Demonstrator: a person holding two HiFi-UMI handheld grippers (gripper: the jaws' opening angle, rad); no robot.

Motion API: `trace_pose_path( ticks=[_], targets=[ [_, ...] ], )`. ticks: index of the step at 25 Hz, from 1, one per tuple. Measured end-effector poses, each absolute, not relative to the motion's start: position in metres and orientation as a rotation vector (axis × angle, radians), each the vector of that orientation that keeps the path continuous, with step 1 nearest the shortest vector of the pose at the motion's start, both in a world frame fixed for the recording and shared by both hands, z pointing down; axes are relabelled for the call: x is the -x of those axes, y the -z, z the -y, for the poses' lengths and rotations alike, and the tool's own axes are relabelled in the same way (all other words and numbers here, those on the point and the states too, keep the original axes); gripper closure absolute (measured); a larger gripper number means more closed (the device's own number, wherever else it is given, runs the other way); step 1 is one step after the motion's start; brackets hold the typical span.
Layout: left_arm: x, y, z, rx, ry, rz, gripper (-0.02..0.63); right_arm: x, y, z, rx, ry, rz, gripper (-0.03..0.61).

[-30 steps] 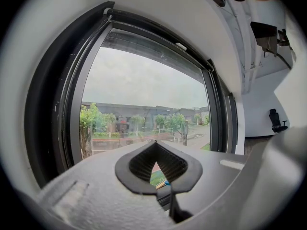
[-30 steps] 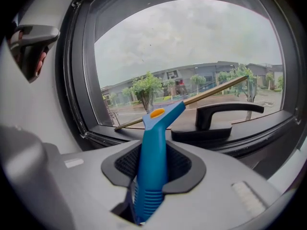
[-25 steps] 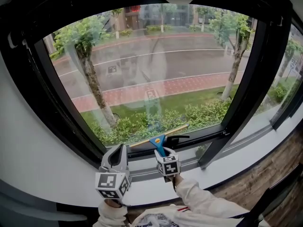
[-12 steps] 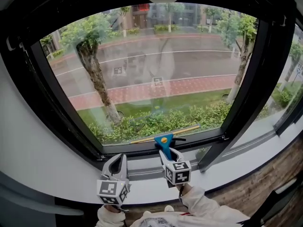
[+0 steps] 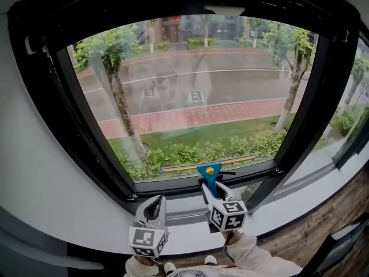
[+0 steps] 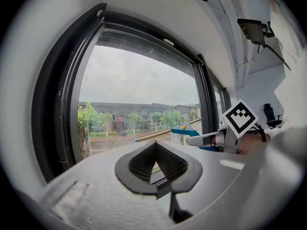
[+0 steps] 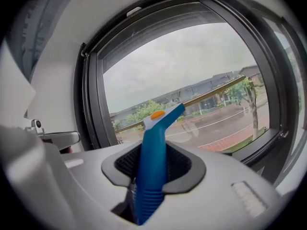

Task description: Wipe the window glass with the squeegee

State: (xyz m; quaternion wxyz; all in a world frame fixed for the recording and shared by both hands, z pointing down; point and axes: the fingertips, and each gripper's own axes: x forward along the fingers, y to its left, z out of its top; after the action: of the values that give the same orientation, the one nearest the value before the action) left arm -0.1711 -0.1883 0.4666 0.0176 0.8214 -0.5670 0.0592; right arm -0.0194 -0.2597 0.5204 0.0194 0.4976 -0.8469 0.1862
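Right gripper view: I'm pinching the squeegee point(image 7: 152, 143) handle between the right gripper point(image 7: 152, 169) jaws and tilting the blade up so its edge is facing the pane. I'm parking the left gripper point(image 6: 156, 163) beside it, out of the way, with its jaws pressing together on nothing. Farther out, the blade is sitting low on the window glass point(image 5: 196, 91), just above the frame point(image 5: 173, 184).
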Motion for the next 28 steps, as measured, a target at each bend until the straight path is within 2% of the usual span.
trace_pose_path(
  ticks=[6,10,18,28],
  targets=[
    [0.232,-0.440,0.170,-2.623,-0.072,1.726,0.614,0.075,-0.487,0.247,-1.681,-0.579,2.631,0.451],
    [0.258,-0.421,0.159,-2.713,-0.044,1.720,0.614,0.116,-0.436,0.245,-1.733,-0.482,2.690,0.451],
    [0.269,-0.370,0.151,-2.829,-0.074,1.809,0.614,0.169,-0.299,0.263,-1.737,-0.216,2.854,0.451],
    [0.281,-0.328,0.139,-2.837,0.076,1.824,0.614,0.190,-0.143,0.280,-1.715,0.010,3.060,0.452]
  ],
)
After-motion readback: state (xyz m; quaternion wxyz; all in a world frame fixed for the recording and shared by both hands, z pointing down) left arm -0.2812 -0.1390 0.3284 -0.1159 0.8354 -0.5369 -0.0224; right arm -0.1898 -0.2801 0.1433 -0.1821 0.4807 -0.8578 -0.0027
